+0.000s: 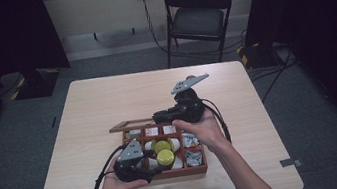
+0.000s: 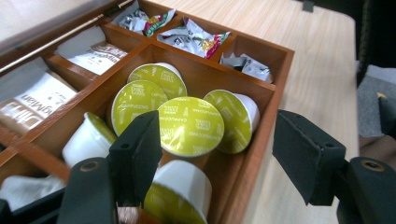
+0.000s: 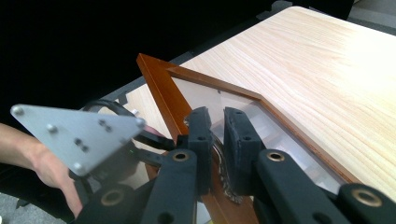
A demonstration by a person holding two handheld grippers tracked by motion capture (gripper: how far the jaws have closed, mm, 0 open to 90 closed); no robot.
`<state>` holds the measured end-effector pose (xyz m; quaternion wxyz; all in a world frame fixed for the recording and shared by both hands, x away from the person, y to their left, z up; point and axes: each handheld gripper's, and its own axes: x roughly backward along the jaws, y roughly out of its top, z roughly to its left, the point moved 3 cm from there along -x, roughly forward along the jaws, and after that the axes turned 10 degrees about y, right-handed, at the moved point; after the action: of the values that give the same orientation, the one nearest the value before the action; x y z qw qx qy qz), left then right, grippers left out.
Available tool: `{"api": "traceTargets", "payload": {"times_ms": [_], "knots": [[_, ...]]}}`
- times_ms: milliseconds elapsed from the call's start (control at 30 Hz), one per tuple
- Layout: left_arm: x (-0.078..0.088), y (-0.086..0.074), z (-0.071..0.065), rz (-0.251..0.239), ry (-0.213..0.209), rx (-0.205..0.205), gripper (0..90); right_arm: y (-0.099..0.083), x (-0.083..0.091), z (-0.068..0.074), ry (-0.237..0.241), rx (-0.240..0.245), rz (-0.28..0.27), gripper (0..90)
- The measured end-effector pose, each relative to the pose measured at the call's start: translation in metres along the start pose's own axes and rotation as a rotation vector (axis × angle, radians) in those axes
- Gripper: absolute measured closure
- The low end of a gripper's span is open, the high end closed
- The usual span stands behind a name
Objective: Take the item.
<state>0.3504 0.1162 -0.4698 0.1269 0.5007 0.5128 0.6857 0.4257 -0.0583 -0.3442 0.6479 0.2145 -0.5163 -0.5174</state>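
Nearest the lens in the left gripper view, a white coffee capsule (image 2: 180, 193) with a green foil top lies on its side at the near edge of the wooden box (image 2: 275, 56), just in front of the left gripper (image 2: 219, 149). That gripper's fingers (image 2: 137, 154) stand partly apart: one is inside the box's large compartment, against the near rim of a second green-topped capsule (image 2: 190, 126), and the other hangs outside the box wall, over the worktop (image 2: 299, 42). Nothing is clamped between them. Three more green-topped capsules lean behind that second capsule in the same compartment, and another lies white side up toward the box's left wall. The smaller compartments along the far side of the box hold foil sachets (image 2: 196, 37) and paper tea packets (image 2: 91, 51).

In the high view the box (image 1: 200, 168) sits near the middle of the worktop (image 1: 106, 98), the left gripper (image 1: 134, 163) is at its near left corner, and the right gripper (image 1: 179, 110) is at its far edge. The right gripper's (image 3: 217, 135) fingers are squeezed nearly together on a metal latch (image 3: 222, 175) at the edge of the box's glass-panelled lid (image 3: 161, 91), which stands raised from the box.
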Motion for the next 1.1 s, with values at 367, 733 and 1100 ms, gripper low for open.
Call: {"api": "traceTargets", "payload": {"times_ms": [367,733,1100], "knots": [[-0.021,0.001,0.004,0.069,0.021,0.001,30.2,0.0,0.0,0.0,0.002,0.0,0.0,81.7],[-0.037,0.007,0.005,0.178,0.031,-0.047,26.7,0.0,0.0,0.0,0.0,0.001,0.0,81.7],[-0.047,0.008,0.005,0.246,0.037,-0.036,26.9,0.0,0.0,0.0,0.001,0.001,0.0,81.7]]}}
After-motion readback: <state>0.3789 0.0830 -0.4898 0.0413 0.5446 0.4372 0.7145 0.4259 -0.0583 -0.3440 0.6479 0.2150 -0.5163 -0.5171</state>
